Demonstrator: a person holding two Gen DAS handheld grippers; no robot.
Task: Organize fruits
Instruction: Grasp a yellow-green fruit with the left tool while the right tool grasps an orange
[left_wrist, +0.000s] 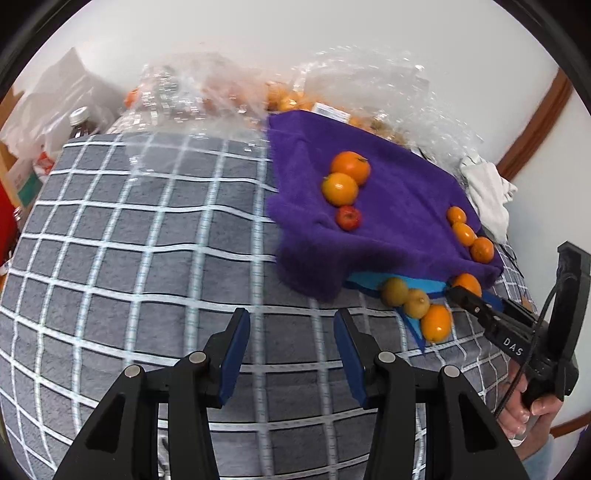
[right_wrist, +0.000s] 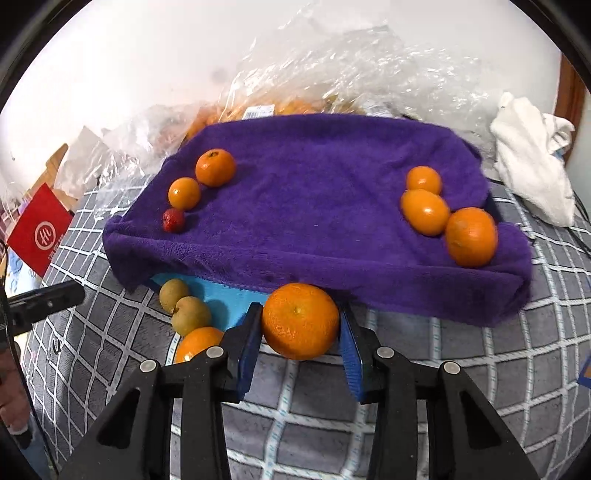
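A purple towel covers a raised blue box on the checked grey cloth. On its left lie two oranges and a small red fruit; on its right lie three oranges. My right gripper is shut on an orange at the towel's front edge. Left of it lie two brownish fruits and an orange on a blue sheet. My left gripper is open and empty over the checked cloth. The right gripper also shows in the left wrist view.
Clear plastic bags with more fruit stand behind the towel against the wall. A white rag lies at the right. A red card and a bottle stand at the left.
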